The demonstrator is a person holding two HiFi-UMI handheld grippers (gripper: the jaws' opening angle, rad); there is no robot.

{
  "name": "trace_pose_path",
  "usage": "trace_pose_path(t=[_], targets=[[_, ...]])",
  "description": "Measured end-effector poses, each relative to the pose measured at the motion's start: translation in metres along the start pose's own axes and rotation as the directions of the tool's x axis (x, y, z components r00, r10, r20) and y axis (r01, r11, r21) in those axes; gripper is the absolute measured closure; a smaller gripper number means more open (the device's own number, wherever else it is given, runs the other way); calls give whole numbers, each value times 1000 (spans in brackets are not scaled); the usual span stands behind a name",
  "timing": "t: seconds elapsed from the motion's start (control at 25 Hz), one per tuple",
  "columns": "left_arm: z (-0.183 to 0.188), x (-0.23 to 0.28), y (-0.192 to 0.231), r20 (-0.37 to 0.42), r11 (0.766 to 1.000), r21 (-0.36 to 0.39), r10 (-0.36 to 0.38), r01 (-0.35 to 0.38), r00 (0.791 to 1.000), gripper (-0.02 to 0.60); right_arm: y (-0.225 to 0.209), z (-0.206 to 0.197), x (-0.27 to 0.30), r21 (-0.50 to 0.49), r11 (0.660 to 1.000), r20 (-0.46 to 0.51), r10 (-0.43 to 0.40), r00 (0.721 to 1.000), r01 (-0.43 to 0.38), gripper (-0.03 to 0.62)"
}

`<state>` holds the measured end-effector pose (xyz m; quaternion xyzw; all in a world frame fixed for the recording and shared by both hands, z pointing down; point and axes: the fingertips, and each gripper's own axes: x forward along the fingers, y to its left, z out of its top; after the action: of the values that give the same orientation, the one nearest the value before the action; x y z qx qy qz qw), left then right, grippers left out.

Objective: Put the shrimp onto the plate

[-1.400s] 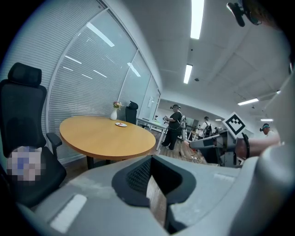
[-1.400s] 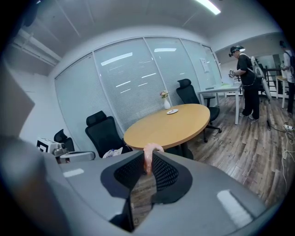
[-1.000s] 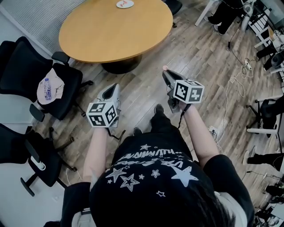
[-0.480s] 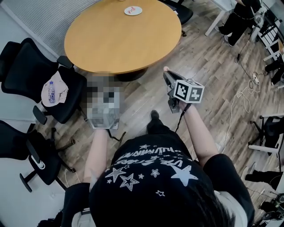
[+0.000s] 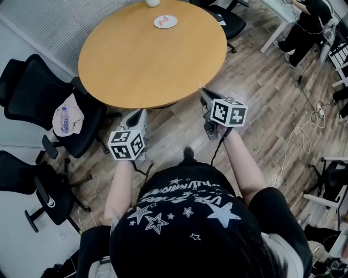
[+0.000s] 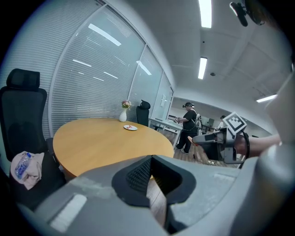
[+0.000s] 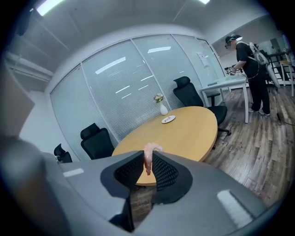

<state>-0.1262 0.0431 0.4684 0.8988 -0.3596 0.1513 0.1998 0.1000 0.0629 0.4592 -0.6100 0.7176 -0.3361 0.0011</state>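
at the left, black chairs (image 5: 32,87) stand beside the round tabletop (image 5: 125,81), and one of them bears a bottle (image 5: 64,117) on a cloth (image 5: 73,106). the left gripper (image 5: 141,112) is held over the wood floor (image 5: 261,92), short of the tabletop's near edge. its jaws are brought together at the tips, with nothing between them. the tabletop is bare from its near edge up to the plate (image 5: 165,21), which is set near the far edge, close to a white vase (image 5: 153,2). the right gripper (image 5: 203,92) is held just at the near edge, its jaws clenched on the shrimp (image 7: 147,162). in the right gripper view the shrimp's long axis is seen upright between the pads (image 7: 164,171), with its curled end showing past the jaw tips and bent to the right. open floor is left to the right of the tabletop.
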Motion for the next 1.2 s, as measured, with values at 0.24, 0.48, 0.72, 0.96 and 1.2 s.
trace_pose_path(t=[0.24,0.48,0.72,0.96,1.2], targets=[[12,30,8,1,998,-18,55,-55,999,580,-22,25,27,-11,999,-15,50,999,-50,535],[20,54,13,10,993,-27,112,-112,994,580,-49,43,41,-20,997,-36,75,997,-76,534],[29,68,12,-5,995,-7,99,-99,995,580,-64,50,54,5,998,-39,69,997,-69,534],[38,94,40,-5,997,-34,70,-71,998,580,-63,48,83,9,999,-76,47,996,-47,534],[57,131,71,-21,999,-39,23,-23,1000,580,-71,74,120,6,1000,-79,3,997,-2,534]])
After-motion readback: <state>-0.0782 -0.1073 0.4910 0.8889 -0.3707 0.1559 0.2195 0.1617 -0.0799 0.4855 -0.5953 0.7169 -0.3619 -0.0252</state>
